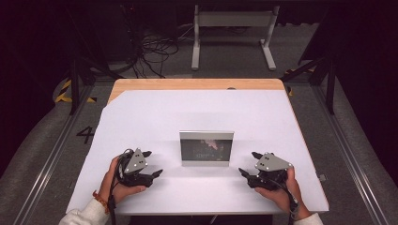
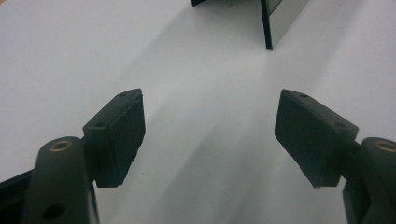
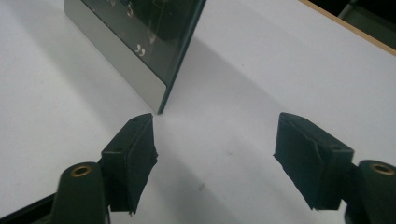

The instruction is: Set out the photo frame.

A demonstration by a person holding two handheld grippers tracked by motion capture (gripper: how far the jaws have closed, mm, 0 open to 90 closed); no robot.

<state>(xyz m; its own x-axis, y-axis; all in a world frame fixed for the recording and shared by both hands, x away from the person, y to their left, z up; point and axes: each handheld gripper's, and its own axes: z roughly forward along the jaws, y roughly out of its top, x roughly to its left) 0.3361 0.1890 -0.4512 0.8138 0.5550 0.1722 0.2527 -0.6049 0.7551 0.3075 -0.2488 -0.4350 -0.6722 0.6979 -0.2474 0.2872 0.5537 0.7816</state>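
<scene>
Picture frame (image 1: 206, 148), silver-edged with dark reflective glass, stands upright at the white table's (image 1: 155, 112) centre. Left gripper (image 1: 151, 162) at eight o'clock and right gripper (image 1: 248, 164) at four o'clock flank it, jaws wide, gripping nothing.

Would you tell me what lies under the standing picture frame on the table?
The picture frame stands upright on a white sheet that covers most of the wooden table. Bare wood shows along the far edge; what lies beneath the sheet under the frame is hidden.
</scene>
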